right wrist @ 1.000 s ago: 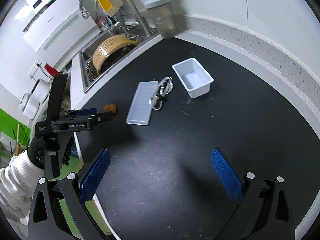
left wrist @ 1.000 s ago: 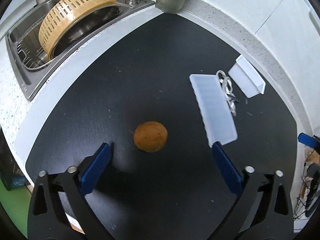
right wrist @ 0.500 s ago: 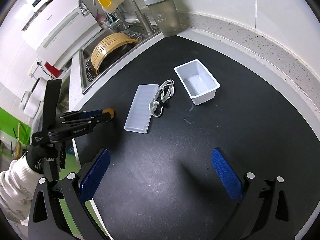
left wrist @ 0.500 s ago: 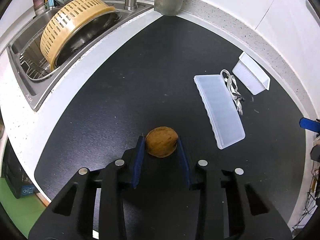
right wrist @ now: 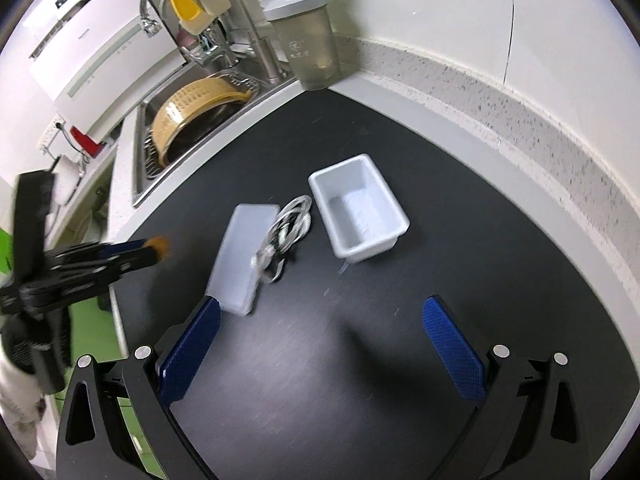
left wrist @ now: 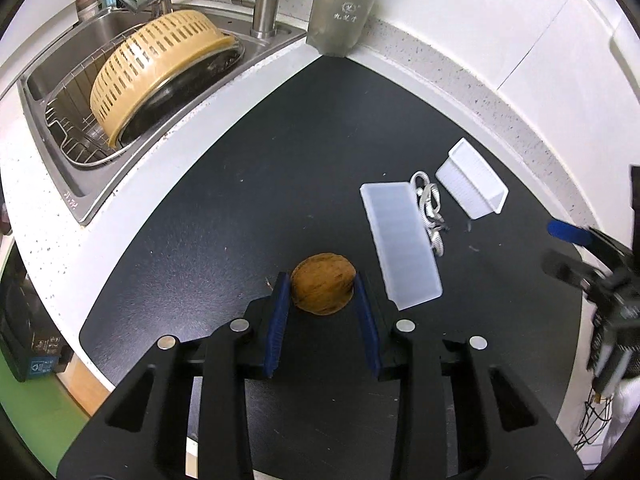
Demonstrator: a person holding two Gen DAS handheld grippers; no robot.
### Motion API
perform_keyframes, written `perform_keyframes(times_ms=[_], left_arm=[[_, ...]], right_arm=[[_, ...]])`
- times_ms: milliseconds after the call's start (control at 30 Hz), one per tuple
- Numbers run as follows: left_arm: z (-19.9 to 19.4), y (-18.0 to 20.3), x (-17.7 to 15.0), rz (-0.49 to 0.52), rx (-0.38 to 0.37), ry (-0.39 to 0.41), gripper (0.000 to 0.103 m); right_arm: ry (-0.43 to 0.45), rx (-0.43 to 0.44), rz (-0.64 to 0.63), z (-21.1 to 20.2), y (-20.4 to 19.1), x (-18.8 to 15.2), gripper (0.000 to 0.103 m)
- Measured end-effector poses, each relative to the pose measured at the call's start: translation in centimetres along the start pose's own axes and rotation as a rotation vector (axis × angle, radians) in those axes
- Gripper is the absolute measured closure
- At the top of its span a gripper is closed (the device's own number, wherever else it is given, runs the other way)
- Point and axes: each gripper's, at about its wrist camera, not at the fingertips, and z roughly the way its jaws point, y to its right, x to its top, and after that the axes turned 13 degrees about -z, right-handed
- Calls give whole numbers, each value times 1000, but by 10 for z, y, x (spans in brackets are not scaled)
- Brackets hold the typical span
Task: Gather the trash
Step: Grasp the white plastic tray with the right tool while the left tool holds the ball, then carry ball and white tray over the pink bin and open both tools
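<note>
Trash on your black mat (left wrist: 248, 184), largest first: a frosted lid (left wrist: 400, 240) mid-mat, a white tray (right wrist: 360, 212) toward the mat's far right edge, a coiled cord (right wrist: 286, 224) touching the lid between them. Your left gripper (left wrist: 322, 300) pinches the brown nut (left wrist: 323, 289) above the near left edge. Your right gripper (right wrist: 320, 344) gapes empty, nothing blocking it.

Bright, even light, probably from overhead; soft shadows and dull sheen on the dark surface (right wrist: 440, 184). Strong fisheye bending and black corners; motion blur smears the edges.
</note>
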Motion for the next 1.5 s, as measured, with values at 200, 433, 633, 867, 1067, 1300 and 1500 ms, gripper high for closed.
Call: perform_keyframes(times_ms=[200, 433, 633, 867, 1067, 1300, 1500], left_arm=[[-8, 9, 3, -7, -18, 7, 70], [-9, 16, 3, -20, -30, 11, 70], [-8, 22, 4, -20, -33, 12, 70], [-10, 28, 3, -6, -39, 19, 70], [-21, 26, -3, -4, -50, 31, 70], [-55, 8, -23, -29, -58, 70, 70], [-98, -33, -58, -96, -38, 116, 70]], right_arm=[[-38, -34, -75, 27, 14, 24, 6], [-88, -54, -147, 58, 21, 41, 6], [-132, -50, -185, 70, 22, 46, 52], [-98, -55, -178, 54, 23, 43, 58], [-65, -64, -173, 23, 13, 34, 58], [14, -46, -215, -27, -28, 26, 58], [82, 21, -312, -54, -96, 28, 58]])
